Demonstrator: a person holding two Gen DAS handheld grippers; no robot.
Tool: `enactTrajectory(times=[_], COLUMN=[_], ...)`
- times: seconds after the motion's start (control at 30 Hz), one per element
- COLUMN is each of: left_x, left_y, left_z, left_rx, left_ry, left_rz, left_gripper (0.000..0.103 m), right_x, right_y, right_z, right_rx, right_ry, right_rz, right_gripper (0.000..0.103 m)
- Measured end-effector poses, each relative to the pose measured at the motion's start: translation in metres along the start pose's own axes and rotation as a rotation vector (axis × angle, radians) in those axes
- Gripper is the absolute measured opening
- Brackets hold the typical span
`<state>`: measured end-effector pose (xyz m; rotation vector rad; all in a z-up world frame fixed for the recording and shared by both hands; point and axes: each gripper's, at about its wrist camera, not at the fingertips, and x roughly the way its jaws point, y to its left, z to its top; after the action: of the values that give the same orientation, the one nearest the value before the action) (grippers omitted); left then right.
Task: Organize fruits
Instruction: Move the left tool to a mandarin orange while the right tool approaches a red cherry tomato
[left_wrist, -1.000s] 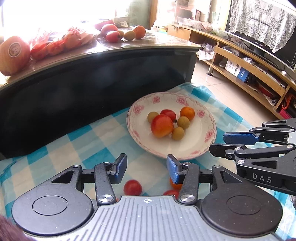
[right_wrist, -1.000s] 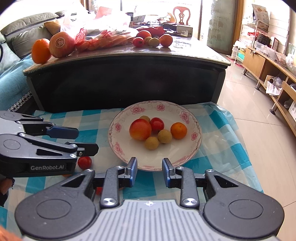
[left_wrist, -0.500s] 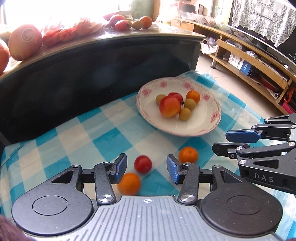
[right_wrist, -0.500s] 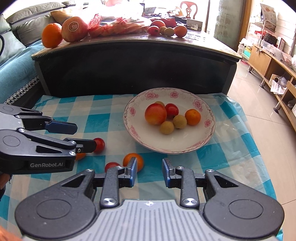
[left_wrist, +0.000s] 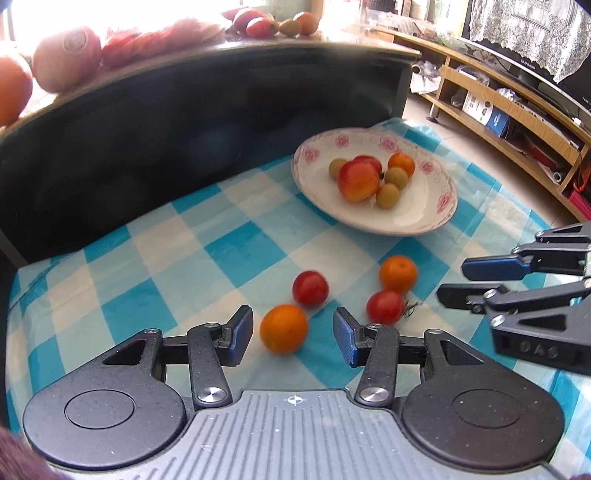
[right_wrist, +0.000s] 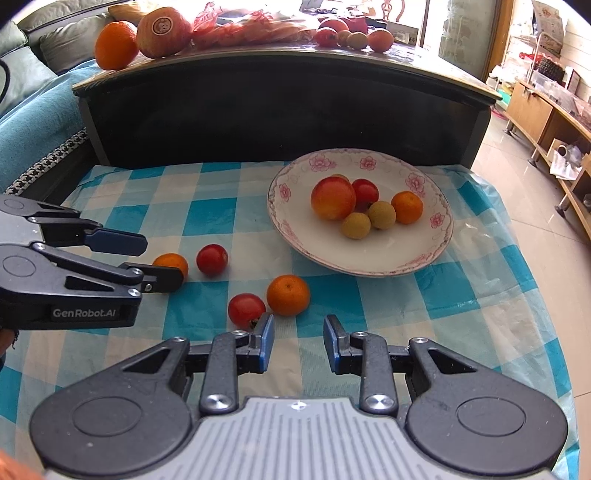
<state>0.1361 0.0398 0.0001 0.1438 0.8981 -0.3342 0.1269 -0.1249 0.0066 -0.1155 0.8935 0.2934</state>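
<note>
Tongs pulled back, orange (left_wrist: 283, 328) btwn L tongs (left_wrist: 293, 334)

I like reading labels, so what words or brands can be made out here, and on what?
"GenRobot.AI": side of the left gripper.
"DAS": side of the right gripper, blurred.
Round sticker on the large fruit on the dark table: too small to read.

Bright window backlight overexposes the far edge; fisheye-curved borders.

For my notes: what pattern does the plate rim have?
Pink flowers on white, around the plate rim; the right wrist view shows it best.
</note>
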Motion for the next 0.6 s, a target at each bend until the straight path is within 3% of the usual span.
enactTrajectory(times=[0.43,0.5,0.6], left_x=[0.032,0.034,0.034], left_y=[0.002,0.002,0.0], left_z=[-0.005,-0.002,-0.003], left_rx=[0.056,0.051,0.051], left_ry=[0.035,0.032,0.022], left_rz=[0.002,0.001,0.0], left_gripper=[0.058,0.056,0.046], right_x=[0.008,0.008,0.011], right_y=[-0.007,-0.008,-0.009], right_z=[-0.008,-0.009,-0.009], right_rx=[0.028,0.03,0.035], right_ry=[0.023,0.016,0.013], right_rz=[0.042,0.051,0.065], right_gripper=[0.032,0.033,0.033])
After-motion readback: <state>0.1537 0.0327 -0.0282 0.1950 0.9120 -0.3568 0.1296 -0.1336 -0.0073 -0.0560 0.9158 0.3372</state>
